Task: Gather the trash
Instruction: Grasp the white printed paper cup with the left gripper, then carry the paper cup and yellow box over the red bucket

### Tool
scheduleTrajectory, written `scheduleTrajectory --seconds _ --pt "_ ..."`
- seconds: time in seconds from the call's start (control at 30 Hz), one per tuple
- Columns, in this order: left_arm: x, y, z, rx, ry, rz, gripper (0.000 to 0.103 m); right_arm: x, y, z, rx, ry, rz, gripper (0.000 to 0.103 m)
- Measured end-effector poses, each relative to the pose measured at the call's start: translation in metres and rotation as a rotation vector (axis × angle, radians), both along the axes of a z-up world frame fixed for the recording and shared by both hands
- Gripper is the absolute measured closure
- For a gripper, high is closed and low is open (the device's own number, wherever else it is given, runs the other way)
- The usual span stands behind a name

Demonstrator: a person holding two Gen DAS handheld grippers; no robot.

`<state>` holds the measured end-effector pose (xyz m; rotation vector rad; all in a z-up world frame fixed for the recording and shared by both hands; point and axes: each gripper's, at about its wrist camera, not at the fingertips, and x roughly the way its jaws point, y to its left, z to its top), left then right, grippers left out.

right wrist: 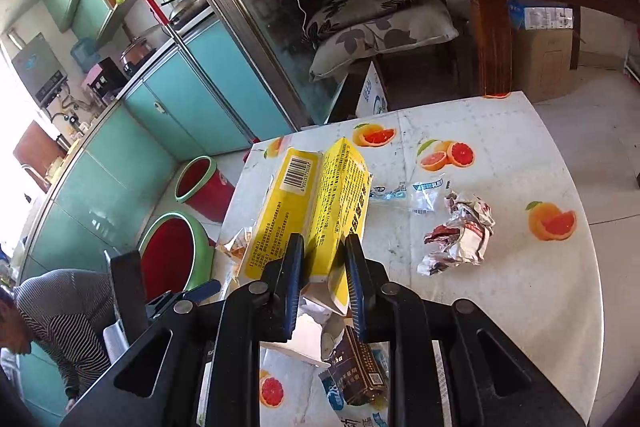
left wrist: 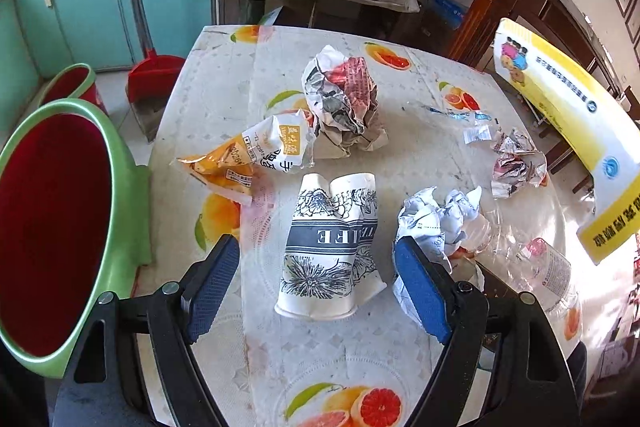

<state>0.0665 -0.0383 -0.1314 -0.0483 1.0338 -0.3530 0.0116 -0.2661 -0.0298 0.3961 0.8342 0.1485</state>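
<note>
Yellow carton (right wrist: pixel 320 211), creased, clamped in right gripper (right wrist: pixel 323 283); left gripper (left wrist: pixel 320 283) gapes.

Yellow carton (right wrist: pixel 320 211), floral paper cup (left wrist: pixel 328 247), green-rimmed red bin (left wrist: pixel 60 227)

R gripper (right wrist: pixel 323 267) clamped on yellow carton (right wrist: pixel 320 211), lifted above table (right wrist: pixel 540 287). Landmark = carton: crumpled wrapper (right wrist: pixel 460 235) to its right on table, clear plastic scrap (right wrist: pixel 416 193) just right, near far end. Green-rim bin (right wrist: pixel 172 255) left of carton on floor, 2nd bin (right wrist: pixel 200 183) behind it. Brown packet (right wrist: pixel 360 375) below carton, under gripper.
</note>
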Motion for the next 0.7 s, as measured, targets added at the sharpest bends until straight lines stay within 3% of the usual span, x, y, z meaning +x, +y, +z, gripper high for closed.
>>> scheduleTrajectory --seconds 0.1,0.13,0.7 --pt "0.003 -0.003 -0.007 -0.012 0.043 -0.011 0.060 -0.011 -0.002 0.003 -0.002 -0.008 -0.010 0.085" --pt "0.004 -0.003 -0.010 -0.016 0.058 -0.013 0.064 -0.014 -0.002 0.003 0.003 -0.010 -0.010 0.085" --pt "-0.024 -0.006 0.037 -0.018 -0.072 -0.058 0.066 -0.028 0.004 0.011 -0.031 -0.043 -0.017 0.085"
